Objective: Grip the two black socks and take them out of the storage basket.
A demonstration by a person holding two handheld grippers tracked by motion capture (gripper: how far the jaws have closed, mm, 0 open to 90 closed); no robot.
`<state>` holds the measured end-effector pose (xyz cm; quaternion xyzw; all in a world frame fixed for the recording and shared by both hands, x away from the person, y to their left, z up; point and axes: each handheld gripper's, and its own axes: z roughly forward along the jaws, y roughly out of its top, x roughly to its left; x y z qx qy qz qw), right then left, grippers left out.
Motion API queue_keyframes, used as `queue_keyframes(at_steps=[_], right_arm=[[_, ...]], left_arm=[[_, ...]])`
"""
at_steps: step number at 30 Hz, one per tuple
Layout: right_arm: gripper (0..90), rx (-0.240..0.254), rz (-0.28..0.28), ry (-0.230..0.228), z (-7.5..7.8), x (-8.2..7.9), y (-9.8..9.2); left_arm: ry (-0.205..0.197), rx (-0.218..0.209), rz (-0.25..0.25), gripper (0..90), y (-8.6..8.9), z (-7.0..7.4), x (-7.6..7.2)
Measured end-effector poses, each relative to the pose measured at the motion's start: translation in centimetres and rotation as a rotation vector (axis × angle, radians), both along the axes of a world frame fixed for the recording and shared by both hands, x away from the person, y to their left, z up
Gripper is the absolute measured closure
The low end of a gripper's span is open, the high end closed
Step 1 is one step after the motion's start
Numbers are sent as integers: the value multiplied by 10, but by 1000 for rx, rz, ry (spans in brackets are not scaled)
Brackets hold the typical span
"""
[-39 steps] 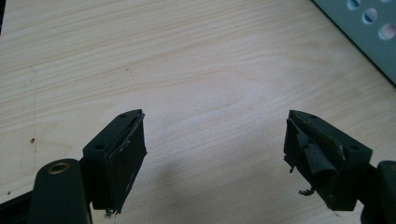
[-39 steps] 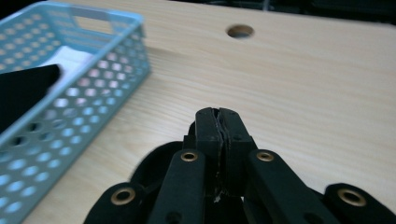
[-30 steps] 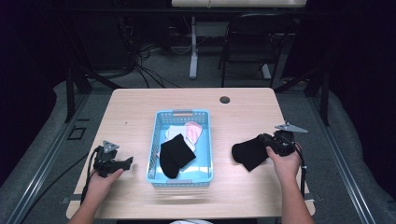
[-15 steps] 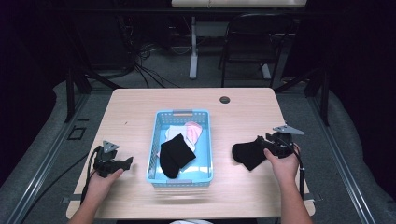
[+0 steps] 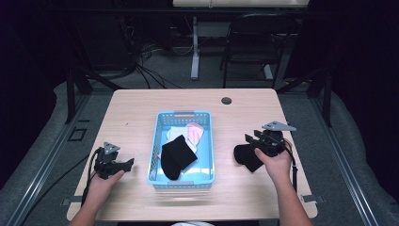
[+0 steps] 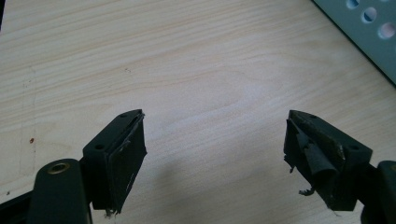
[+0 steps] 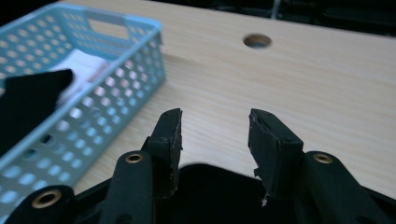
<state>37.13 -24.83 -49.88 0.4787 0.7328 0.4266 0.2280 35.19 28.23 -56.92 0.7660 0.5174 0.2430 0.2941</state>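
Note:
A black sock lies on the table just right of the blue basket. My right gripper hovers over the sock's right end. Its jaws have just been opening and stand open, with nothing between the pads. In the right gripper view the right gripper points at bare wood, and the sock lies low behind the jaws. Another black sock rests in the basket on white and pink cloth. My left gripper sits on the table left of the basket, and the left gripper is open over bare wood.
A round cable hole sits near the table's far edge, also seen as the hole past the right jaws. The basket's wall stands close on the left of the right gripper. A chair and cables stand beyond the table.
The right gripper's jaws have opened and let go of the black sock, which now lies loose on the table. The right hand has lifted a little. The left hand has not moved.

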Motion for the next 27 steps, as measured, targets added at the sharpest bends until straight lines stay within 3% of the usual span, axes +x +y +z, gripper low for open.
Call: queue_keyframes(at_steps=[5,7,8,11,19,27], right_arm=[[533,-18,63,-46,20,-2,29],[511,-17,106,-66,32,-2,50],[511,-17,106,-66,32,-2,50],[501,-12,173,-85,44,1,80],[523,-43,261,-65,50,13,124],[545,-37,290,-31,45,27,149]], left_arm=[[-2,-4,1,208,0,0,0],[-1,-4,0,208,0,0,0],[-1,-4,1,208,0,0,0],[-1,-5,0,208,1,0,0],[-1,-7,3,208,1,1,-1],[-2,-7,2,208,1,1,-1]])
